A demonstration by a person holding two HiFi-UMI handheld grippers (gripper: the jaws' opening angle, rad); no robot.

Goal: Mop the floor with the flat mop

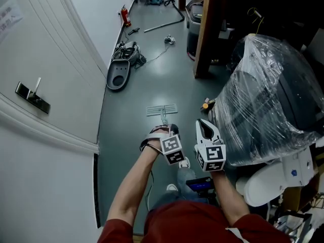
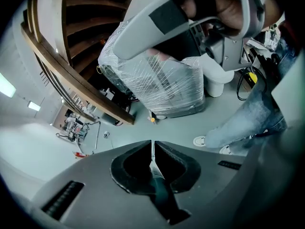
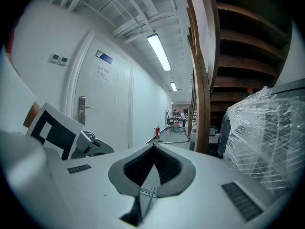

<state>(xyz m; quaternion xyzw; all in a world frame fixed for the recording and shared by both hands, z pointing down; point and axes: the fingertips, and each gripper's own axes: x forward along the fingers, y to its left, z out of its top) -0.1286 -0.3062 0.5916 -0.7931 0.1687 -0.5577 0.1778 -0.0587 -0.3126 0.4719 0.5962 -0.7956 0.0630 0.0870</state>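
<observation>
The flat mop's pale head (image 1: 162, 109) lies flat on the grey-green floor just ahead of me. Its thin handle (image 1: 164, 121) rises back to my left gripper (image 1: 164, 131). In the left gripper view the left gripper (image 2: 152, 144) is shut on the handle's dark ribbed grip (image 2: 157, 175), which runs between the jaws. My right gripper (image 1: 202, 123) hangs beside the left one, to the right of the handle and apart from it. Its jaws meet at the tips (image 3: 153, 146) with nothing held; the mop head (image 3: 147, 192) shows through the hollow below them.
A large plastic-wrapped load (image 1: 268, 100) crowds the right side, with a wooden post (image 1: 205, 34) beyond it and a white rounded fixture (image 1: 266, 185) beside my feet. A white door with a lever handle (image 1: 33, 97) lines the left. Farther down the corridor lie a grey machine (image 1: 120, 72), a fire extinguisher (image 1: 125, 16) and a metal tube (image 1: 162, 25).
</observation>
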